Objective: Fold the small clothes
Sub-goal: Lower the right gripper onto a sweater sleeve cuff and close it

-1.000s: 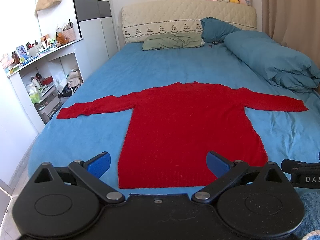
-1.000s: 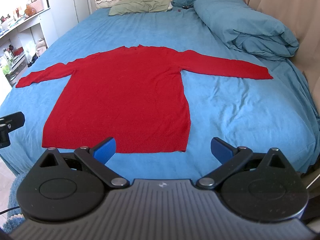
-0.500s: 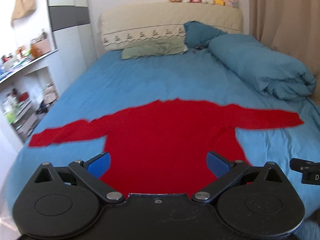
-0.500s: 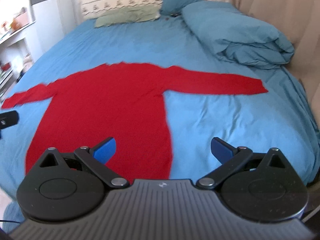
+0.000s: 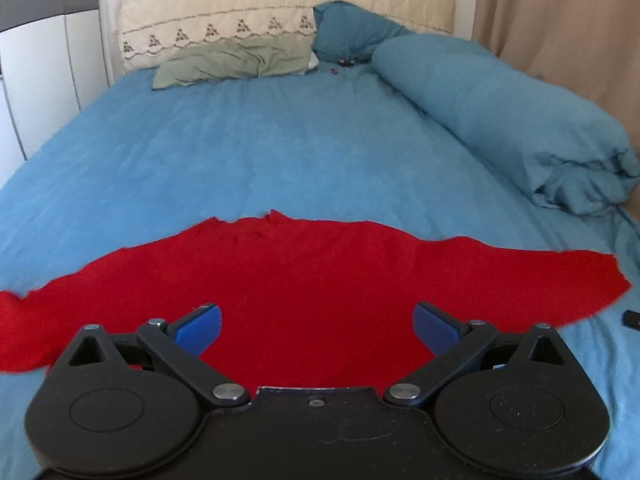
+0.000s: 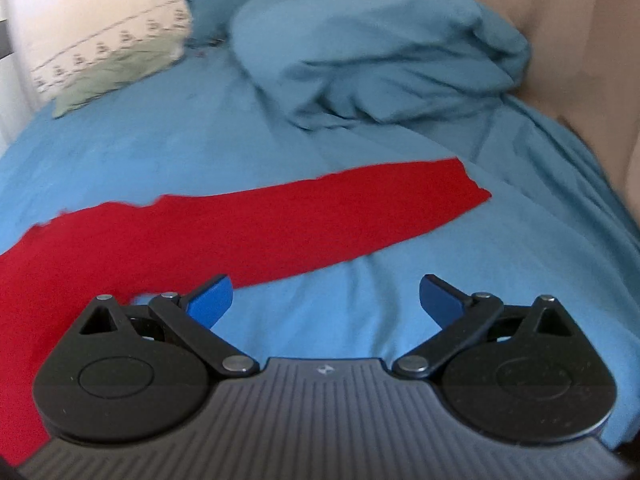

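Note:
A red long-sleeved sweater (image 5: pixel 312 280) lies flat on the blue bed sheet (image 5: pixel 280 152), sleeves spread to both sides. My left gripper (image 5: pixel 316 326) is open and empty, hovering over the sweater's body. In the right wrist view the sweater's right sleeve (image 6: pixel 320 216) stretches across the sheet to its cuff (image 6: pixel 464 188). My right gripper (image 6: pixel 326 300) is open and empty, over bare sheet just below the sleeve, with its left finger at the sleeve's lower edge.
A rolled blue duvet (image 5: pixel 500 120) lies along the bed's right side and fills the far right in the right wrist view (image 6: pixel 380 56). A green pillow (image 5: pixel 236 60) and a blue pillow (image 5: pixel 348 32) lie against the cream headboard (image 5: pixel 256 4). A beige curtain (image 5: pixel 560 20) hangs right.
Both grippers have moved forward over the bed, closer to the sweater. The right one has swung right toward the right sleeve. Both stay open.

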Tool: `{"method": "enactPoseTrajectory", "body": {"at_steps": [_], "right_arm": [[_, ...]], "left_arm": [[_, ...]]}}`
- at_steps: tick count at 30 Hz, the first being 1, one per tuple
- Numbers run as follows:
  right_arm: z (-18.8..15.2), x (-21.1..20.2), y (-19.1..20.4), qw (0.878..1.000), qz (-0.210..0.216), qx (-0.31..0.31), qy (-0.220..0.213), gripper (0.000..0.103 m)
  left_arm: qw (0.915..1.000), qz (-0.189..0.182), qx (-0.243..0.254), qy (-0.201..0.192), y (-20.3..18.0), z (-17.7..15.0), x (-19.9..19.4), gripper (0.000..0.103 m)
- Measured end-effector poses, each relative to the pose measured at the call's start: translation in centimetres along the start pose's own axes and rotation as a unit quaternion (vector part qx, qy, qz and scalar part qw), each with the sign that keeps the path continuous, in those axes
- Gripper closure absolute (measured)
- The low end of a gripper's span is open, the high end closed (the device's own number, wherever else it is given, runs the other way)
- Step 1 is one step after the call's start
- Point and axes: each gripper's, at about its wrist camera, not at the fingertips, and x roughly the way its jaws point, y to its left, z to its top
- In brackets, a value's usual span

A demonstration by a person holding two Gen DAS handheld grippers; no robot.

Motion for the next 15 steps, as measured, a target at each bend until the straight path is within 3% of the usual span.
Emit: {"method": "enactPoseTrajectory", "body": {"at_steps": [3,10,15], "right_arm": [[0.7,4.6,-2.0,1.000,-0.017,0.005,-0.010,0.000],[1.9,12.7,-7.2,0.994,-0.058,0.086,0.019,0.000],[2.6,15.3,-8.6,0.991,-0.071,0.105,0.036,0.014]], "left_arm": [[0.9995,0.019,0.016,0.019,-0.8,0.7,3.5,0.000],[0.9947,0.029,0.025,0.096,-2.3,0.6,10.7,0.000],[0.9916,0.027,0.013,0.126,-3.1,0.6,14.0,0.000]]}}
